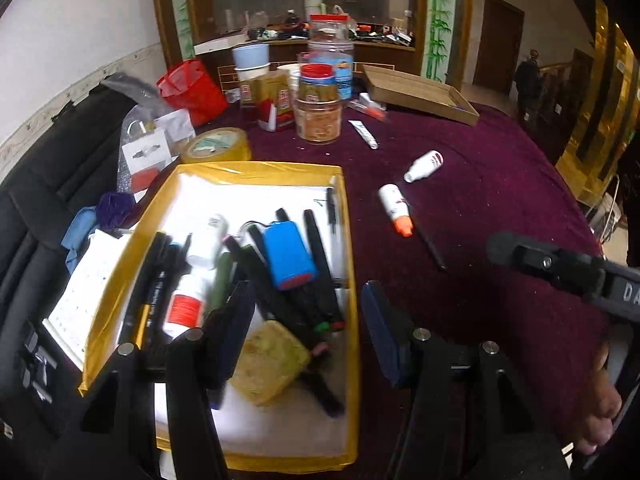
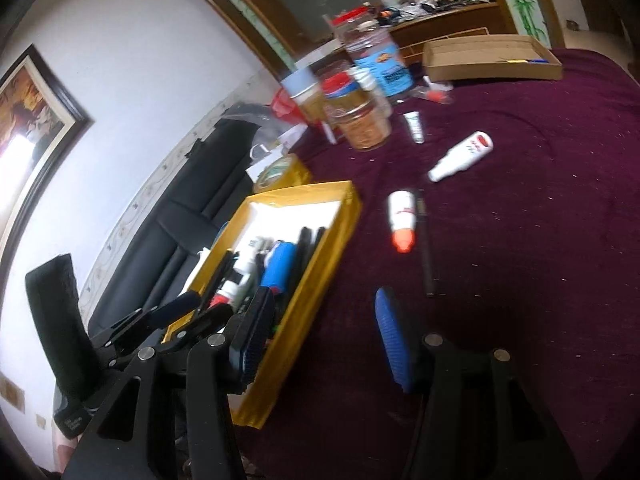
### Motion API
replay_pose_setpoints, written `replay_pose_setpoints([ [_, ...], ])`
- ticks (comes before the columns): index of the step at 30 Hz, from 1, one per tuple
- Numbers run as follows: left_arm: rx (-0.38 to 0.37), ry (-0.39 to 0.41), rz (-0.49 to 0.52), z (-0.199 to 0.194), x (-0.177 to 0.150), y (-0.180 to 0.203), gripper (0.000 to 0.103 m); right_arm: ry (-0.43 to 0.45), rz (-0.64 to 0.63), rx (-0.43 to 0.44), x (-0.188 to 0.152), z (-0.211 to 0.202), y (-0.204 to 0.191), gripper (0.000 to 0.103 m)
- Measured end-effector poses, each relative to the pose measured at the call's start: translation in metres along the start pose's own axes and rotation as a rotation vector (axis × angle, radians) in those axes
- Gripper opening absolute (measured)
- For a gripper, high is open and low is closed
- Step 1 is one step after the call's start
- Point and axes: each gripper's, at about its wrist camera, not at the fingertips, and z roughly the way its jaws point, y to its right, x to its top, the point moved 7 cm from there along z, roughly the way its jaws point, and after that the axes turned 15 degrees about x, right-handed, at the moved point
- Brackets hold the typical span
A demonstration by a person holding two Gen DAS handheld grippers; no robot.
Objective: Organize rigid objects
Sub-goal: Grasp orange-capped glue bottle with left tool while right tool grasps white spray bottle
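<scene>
A yellow box [image 1: 256,170] [image 2: 320,192] on the purple cloth holds several black pens, a blue case [image 1: 290,254], two white bottles and a yellow sponge block [image 1: 268,364]. My left gripper [image 1: 308,336] hovers over the box's near end, open, with nothing between its pads. My right gripper [image 2: 324,344] is open and empty above the cloth beside the box's right wall. Loose on the cloth lie an orange-capped white bottle [image 1: 394,208] [image 2: 401,220], a red-capped white bottle [image 1: 424,166] [image 2: 460,156], a black pen [image 1: 430,248] [image 2: 426,248] and a small tube [image 1: 364,133] [image 2: 414,126].
Jars and cups [image 1: 318,116] [image 2: 360,120] crowd the table's far side, with a flat cardboard tray [image 1: 420,92] [image 2: 492,60] behind them. A tape roll [image 1: 218,146], papers and a red bag [image 1: 192,90] lie left of the box. A black sofa [image 2: 180,208] runs along the wall.
</scene>
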Motion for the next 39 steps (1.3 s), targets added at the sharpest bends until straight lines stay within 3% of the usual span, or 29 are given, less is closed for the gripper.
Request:
replay_pose_setpoints([
  [10, -0.014, -0.021, 0.050, 0.012, 0.000, 0.029, 0.054, 0.022, 0.081, -0.028, 0.018, -0.004, 0.041, 0.048],
  [15, -0.074, -0.042, 0.015, 0.018, -0.002, 0.028, 0.054, 0.037, 0.145, -0.051, 0.038, 0.006, 0.063, 0.048],
  [21, -0.110, -0.074, -0.012, 0.029, -0.005, 0.021, 0.054, 0.068, 0.251, -0.138, 0.080, 0.031, 0.107, 0.048],
  [27, -0.147, -0.091, -0.039, 0.035, -0.003, 0.012, 0.054, 0.040, 0.344, -0.221, 0.111, 0.080, 0.153, 0.048],
  [33, -0.158, -0.097, -0.045, 0.038, 0.001, 0.009, 0.054, 0.040, 0.376, -0.390, 0.136, 0.103, 0.185, 0.047],
  [36, -0.164, -0.097, -0.042, 0.038, 0.004, 0.013, 0.054, 0.005, 0.296, -0.467, 0.134, 0.105, 0.182, 0.027],
  [39, -0.189, -0.102, -0.027, 0.038, 0.010, 0.023, 0.054, -0.045, 0.255, -0.425, 0.119, 0.095, 0.174, 0.026],
])
